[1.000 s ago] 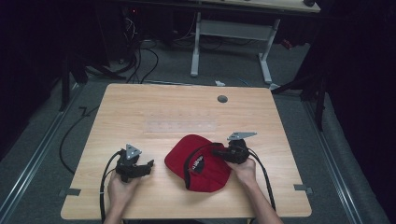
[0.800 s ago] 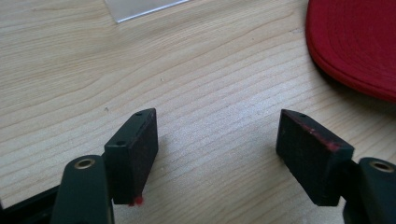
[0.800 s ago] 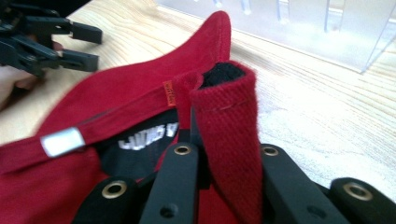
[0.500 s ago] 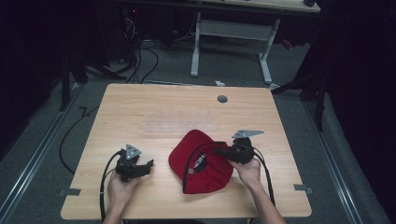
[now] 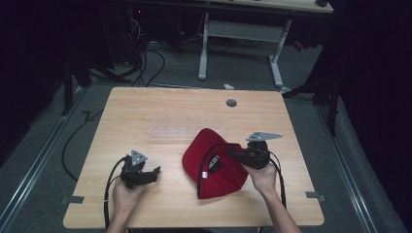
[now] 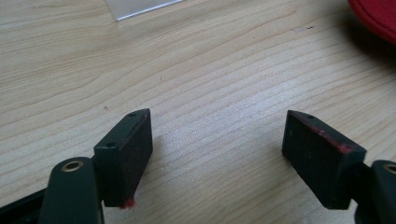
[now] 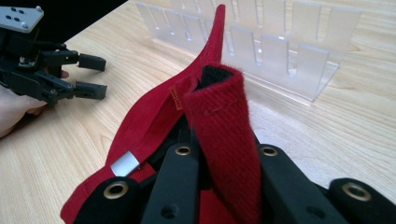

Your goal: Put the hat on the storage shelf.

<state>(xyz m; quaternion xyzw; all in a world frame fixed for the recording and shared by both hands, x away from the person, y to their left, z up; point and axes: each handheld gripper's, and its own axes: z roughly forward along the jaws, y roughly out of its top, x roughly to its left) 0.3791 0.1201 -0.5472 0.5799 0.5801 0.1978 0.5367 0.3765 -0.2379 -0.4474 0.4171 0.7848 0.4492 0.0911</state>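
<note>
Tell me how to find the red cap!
Look at the wooden table, then at its near right part. The cap lies there, with the right gripper shut on its strap. It is the table's one red, soft thing; the clear rack beside it is see-through plastic.

The high view looks forward and down from above the table's near edge. Each gripper view sits close, low over the tabletop. The right gripper view shares the red cap and left gripper with the high view.
</note>
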